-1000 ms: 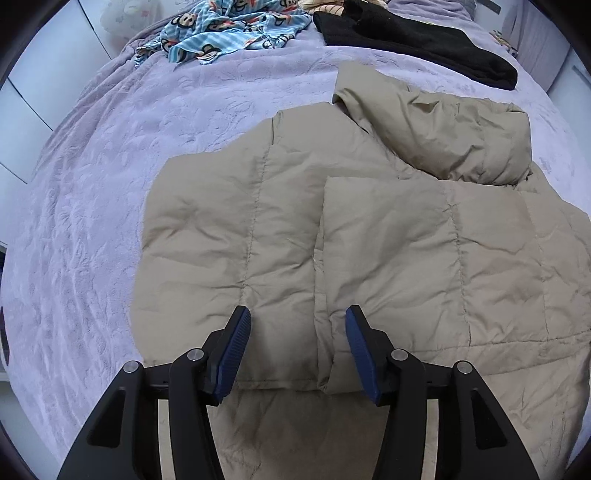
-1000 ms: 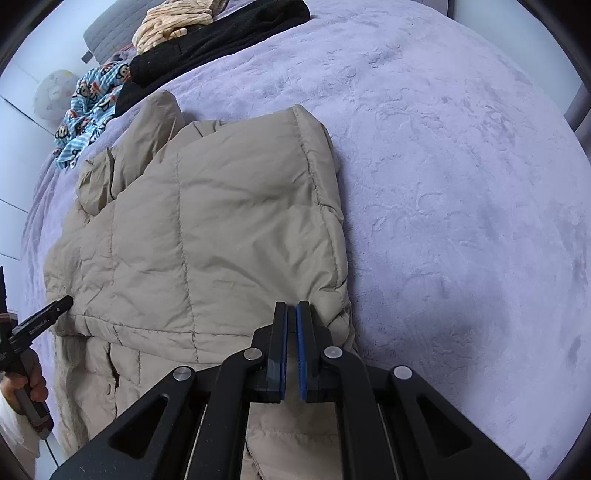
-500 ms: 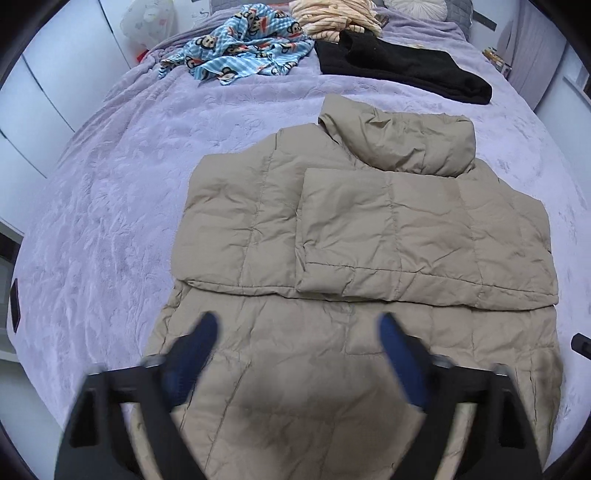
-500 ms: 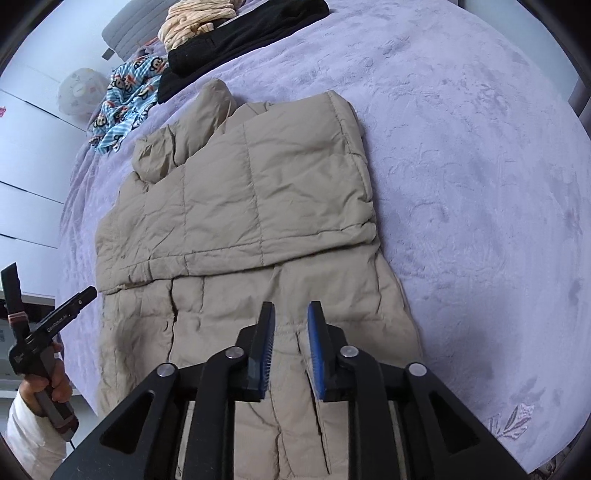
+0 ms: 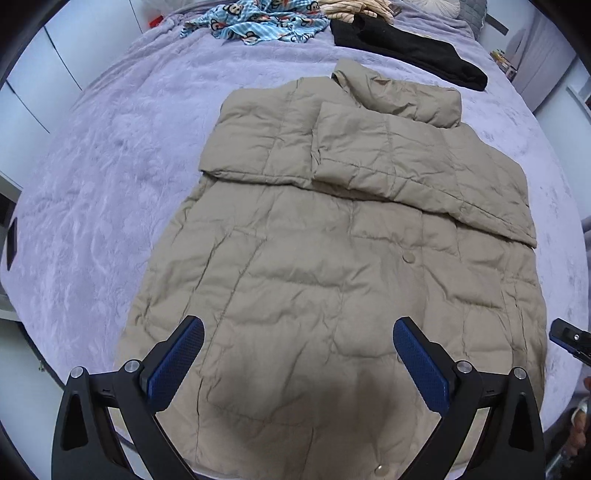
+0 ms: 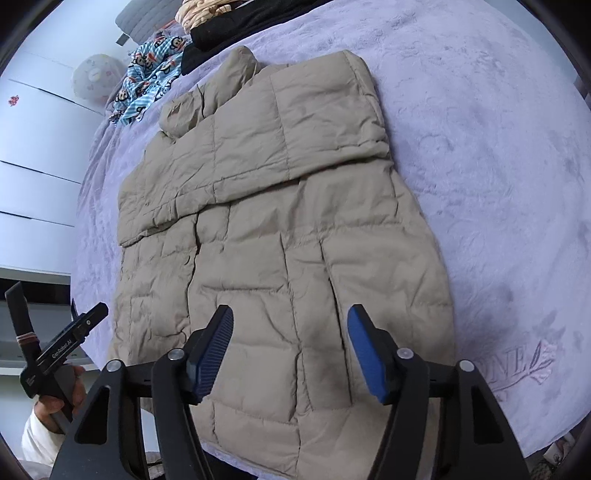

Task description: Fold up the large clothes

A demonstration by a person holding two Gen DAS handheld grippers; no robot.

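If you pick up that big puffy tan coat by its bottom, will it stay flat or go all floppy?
Probably floppy: the tan quilted puffer jacket already creases and drapes over the purple blanket. Its puffy panels suggest lightness for its size. The smooth shell may slip.

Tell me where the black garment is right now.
The black garment lies at the far end of the bed, just beyond the tan jacket's collar, with the blue monkey-print cloth to its left in the left wrist view.
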